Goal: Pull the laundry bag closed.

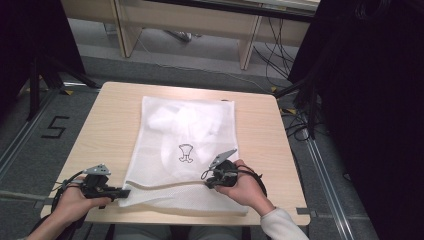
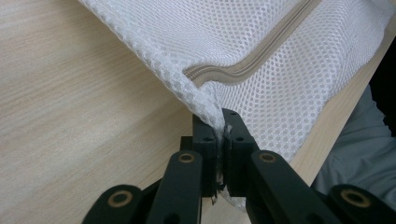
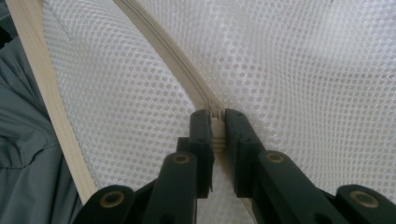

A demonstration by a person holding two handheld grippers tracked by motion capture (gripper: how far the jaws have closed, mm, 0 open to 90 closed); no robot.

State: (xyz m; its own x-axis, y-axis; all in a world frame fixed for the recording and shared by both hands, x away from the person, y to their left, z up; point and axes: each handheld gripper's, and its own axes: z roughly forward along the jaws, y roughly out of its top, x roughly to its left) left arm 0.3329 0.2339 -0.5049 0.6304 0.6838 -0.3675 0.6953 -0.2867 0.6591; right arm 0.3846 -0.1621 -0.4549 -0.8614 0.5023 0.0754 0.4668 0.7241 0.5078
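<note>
The white mesh bag (image 1: 187, 150) lay lengthwise from the surface's near edge to far, left claw (image 1: 121, 192) clamping its corner, right claw (image 1: 206, 176) pinching its beige zipper (image 1: 165, 186).

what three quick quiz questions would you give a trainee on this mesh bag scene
1. True or false: the left gripper is shut on a corner of the mesh bag.
2. What does the right gripper pinch: A the zip, B the table, C a cable?
3. What is printed in black on the bag?

Key: 1 true. 2 A. 3 a small outline drawing; what it depicts is too small to tell.
</note>
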